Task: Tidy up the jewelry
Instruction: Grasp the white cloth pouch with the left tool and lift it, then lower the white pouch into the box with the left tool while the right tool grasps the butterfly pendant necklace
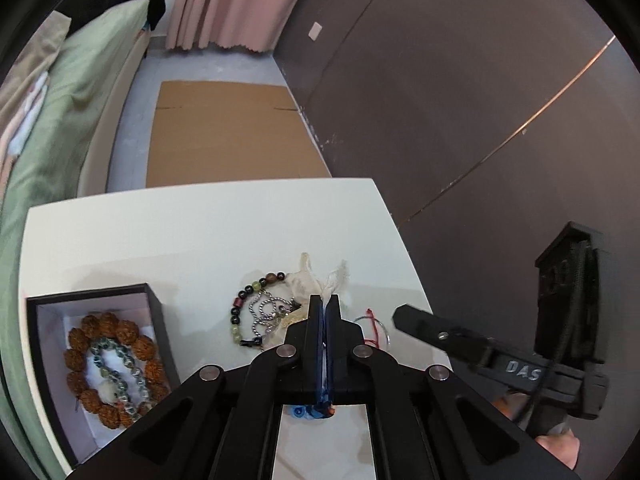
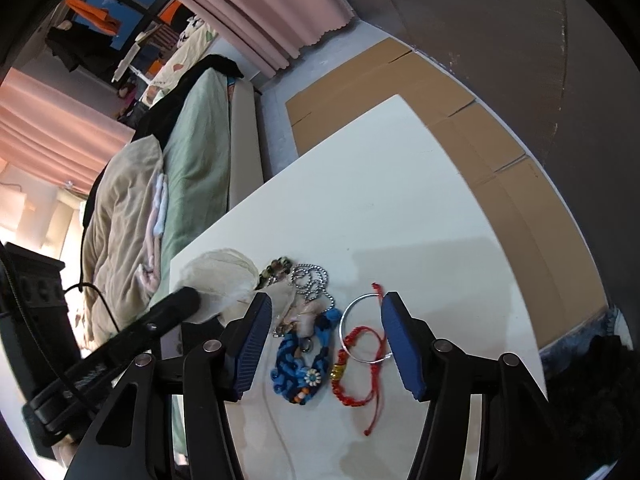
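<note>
My left gripper is shut on a cream fabric piece, held above the white table. It also shows in the right wrist view. A black open box at the left holds a brown bead bracelet and a green-grey bead bracelet. A dark bead bracelet and a silver chain lie in the middle. My right gripper is open above a blue woven bracelet, a red cord bracelet and a silver bangle.
Flattened cardboard lies on the floor beyond the table. A bed with green bedding runs along the left. A dark wall is at the right. Pink curtains hang at the back.
</note>
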The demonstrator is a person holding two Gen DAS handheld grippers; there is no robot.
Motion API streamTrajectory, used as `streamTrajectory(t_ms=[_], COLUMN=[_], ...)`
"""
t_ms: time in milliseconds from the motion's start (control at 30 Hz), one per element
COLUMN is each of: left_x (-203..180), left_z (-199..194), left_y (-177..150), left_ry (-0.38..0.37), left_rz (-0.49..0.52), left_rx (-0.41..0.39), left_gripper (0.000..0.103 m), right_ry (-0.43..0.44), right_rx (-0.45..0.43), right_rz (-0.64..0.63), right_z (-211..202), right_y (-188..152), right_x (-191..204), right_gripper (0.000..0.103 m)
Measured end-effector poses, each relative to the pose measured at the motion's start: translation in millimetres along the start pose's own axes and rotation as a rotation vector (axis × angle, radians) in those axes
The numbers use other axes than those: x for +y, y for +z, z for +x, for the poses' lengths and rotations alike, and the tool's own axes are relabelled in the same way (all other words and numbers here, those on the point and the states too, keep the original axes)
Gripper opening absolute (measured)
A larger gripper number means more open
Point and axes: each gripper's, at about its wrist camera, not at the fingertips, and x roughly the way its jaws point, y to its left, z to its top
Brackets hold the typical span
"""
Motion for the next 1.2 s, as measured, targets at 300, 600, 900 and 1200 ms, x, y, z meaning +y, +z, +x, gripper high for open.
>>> streamTrajectory(t_ms=[300, 600, 900, 1200], left_x=[20, 59, 86, 98], left_z=[-33, -63, -83, -102], left_y=[8, 10, 3, -6], left_ry=[-0.035, -0.027, -0.033, -0.045], left_rz=[-0.037, -0.090, -0.127, -0.140], left_rx=[-0.064, -0.114, -0.133, -0.138], left_gripper=[0.000, 0.000, 0.000, 0.000], right_ry=[-0.025, -0.163, -0.307, -0.328], right_rx=[0.058, 0.105, 0.122, 0.115], right_rz=[-0.078, -0.185, -0.240, -0.211], right_z=[28, 62, 72, 64], right_y=[-5, -9, -12, -14], right_x=[26, 53, 58, 58], right_gripper=[0.045, 0.038, 0.030, 0.022])
